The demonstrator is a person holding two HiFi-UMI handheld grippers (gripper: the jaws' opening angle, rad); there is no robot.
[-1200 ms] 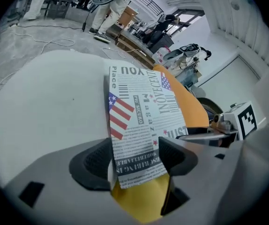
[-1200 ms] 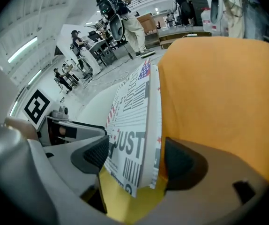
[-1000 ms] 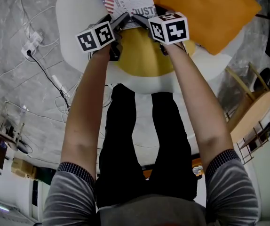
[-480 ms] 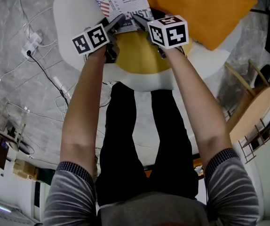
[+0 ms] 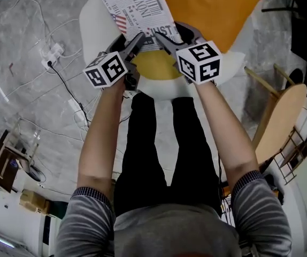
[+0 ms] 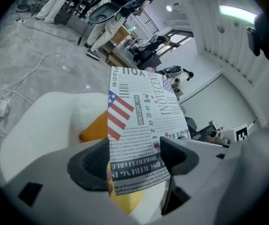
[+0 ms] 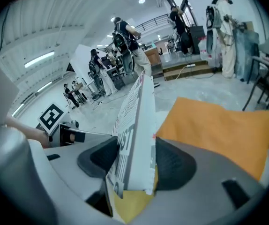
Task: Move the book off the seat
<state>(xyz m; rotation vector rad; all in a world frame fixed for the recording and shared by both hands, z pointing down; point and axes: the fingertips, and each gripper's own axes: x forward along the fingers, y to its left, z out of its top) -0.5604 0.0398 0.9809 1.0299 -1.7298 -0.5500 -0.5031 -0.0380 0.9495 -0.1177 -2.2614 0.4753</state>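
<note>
The book (image 5: 138, 10) has risen off the yellow cushion (image 5: 154, 67), and the right claw (image 7: 133, 159) has narrowed onto it. Its pads now press both faces of the thick near edge. The left claw (image 6: 135, 157) is closed on the neighbouring corner, so the two grips together hold the book steady at upper centre, above the white chair (image 5: 93, 21). An orange pillow (image 5: 209, 7) lies behind. A power strip (image 5: 53, 51) sits on the grey marbled floor (image 5: 20, 90).
</note>
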